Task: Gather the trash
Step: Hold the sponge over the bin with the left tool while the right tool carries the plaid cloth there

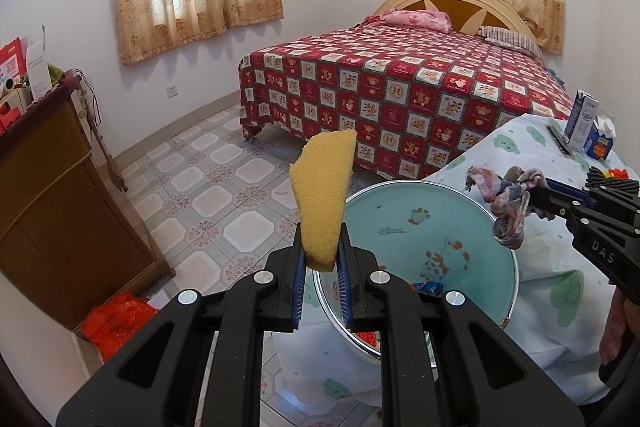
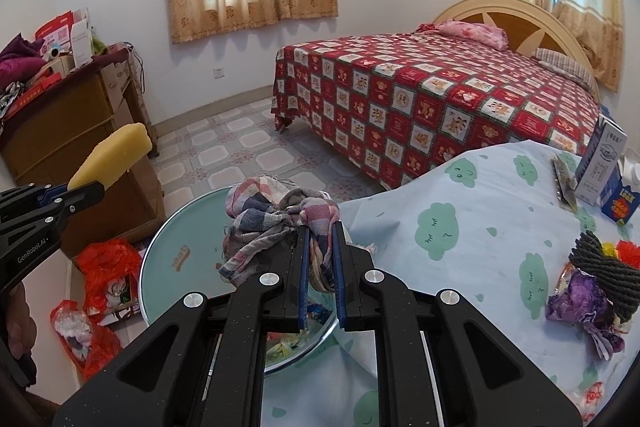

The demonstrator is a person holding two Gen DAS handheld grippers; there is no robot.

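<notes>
My left gripper (image 1: 321,259) is shut on a yellow sponge (image 1: 324,191) and holds it upright above the near rim of a teal basin (image 1: 452,211) with frog prints. My right gripper (image 2: 320,247) is shut on a crumpled plaid rag (image 2: 272,223) and holds it over the same basin (image 2: 176,267). In the left wrist view the right gripper (image 1: 532,197) comes in from the right with the rag (image 1: 504,199). In the right wrist view the left gripper (image 2: 86,193) and sponge (image 2: 116,155) are at the left. Colourful wrappers lie in the basin's bottom.
The table wears a pale blue cloud-print cloth (image 2: 460,227) with milk cartons (image 2: 604,163), a dark rope coil (image 2: 608,275) and purple wrappers (image 2: 584,303). Red plastic bags (image 2: 104,267) lie on the tiled floor by a wooden cabinet (image 1: 52,195). A bed (image 1: 400,91) stands behind.
</notes>
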